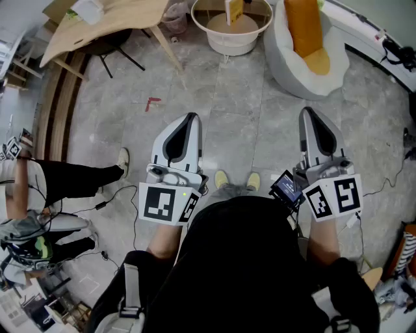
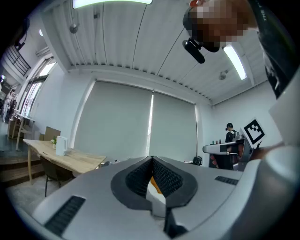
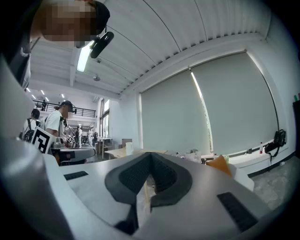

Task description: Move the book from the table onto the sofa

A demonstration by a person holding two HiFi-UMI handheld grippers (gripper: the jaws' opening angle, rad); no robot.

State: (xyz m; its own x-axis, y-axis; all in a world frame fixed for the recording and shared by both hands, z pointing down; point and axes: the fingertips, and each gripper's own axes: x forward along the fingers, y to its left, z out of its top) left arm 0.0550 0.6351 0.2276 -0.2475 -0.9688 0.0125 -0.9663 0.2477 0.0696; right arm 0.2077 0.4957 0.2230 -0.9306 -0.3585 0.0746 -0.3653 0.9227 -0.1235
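Observation:
A yellow book (image 1: 233, 9) stands upright on the small round white table (image 1: 221, 40) at the top of the head view. To its right sits a white beanbag sofa (image 1: 289, 62) with an orange cushion (image 1: 304, 29). My left gripper (image 1: 192, 117) and right gripper (image 1: 307, 112) are both held level over the tiled floor, well short of the table, side by side. Both have their jaws together with nothing between them. In the left gripper view the left gripper (image 2: 152, 158) points at a blind-covered window. The right gripper (image 3: 150, 153) has the orange cushion (image 3: 219, 164) to its right.
A long wooden table (image 1: 97, 23) with a chair beneath stands at the upper left. A person in black trousers (image 1: 68, 179) is at the left edge, with cables on the floor nearby. A red mark (image 1: 152, 102) lies on the tiles. More people stand at a counter (image 3: 70, 151).

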